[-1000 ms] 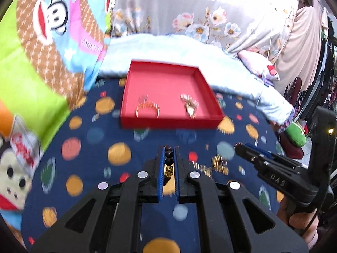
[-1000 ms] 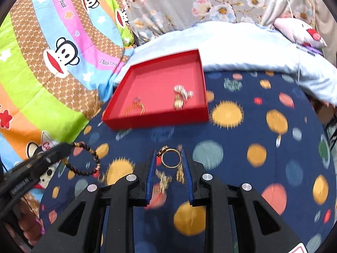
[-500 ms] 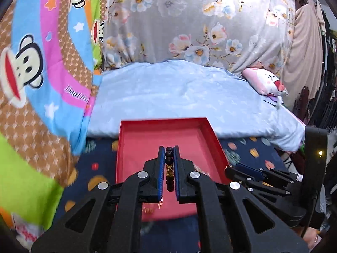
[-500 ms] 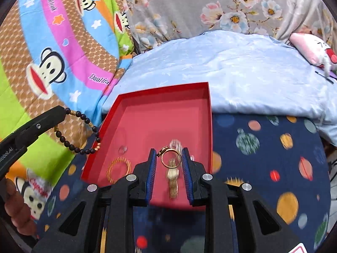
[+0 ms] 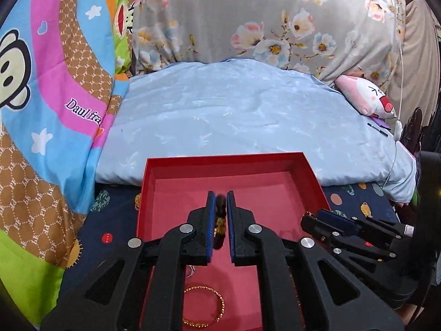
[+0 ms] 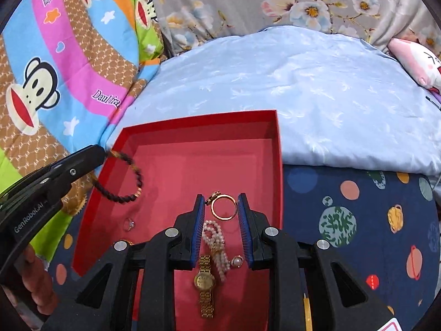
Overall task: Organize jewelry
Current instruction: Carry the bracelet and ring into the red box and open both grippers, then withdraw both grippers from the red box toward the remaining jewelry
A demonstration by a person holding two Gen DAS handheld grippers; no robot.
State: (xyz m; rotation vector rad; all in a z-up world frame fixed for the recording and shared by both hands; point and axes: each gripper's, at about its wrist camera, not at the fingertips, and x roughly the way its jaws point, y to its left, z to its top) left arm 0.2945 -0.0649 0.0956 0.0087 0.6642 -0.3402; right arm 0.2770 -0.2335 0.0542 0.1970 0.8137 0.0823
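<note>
Watch (image 6: 204,281) and pearls (image 6: 217,245) in tray (image 6: 198,127)

A navy bedspread dotted with planets (image 6: 344,193) covers the bed, a pale blue quilt (image 5: 248,115) bunched behind it. Grey floral fabric (image 5: 248,13) hangs beyond (a pink plush pillow (image 5: 363,96) rests at right), beside a bright monkey-print blanket (image 6: 55,69).

home bedroom, cartoon monkey quilt (image 6: 55,63), floral curtain (image 5: 261,19), blue duvet (image 5: 234,115)
</note>
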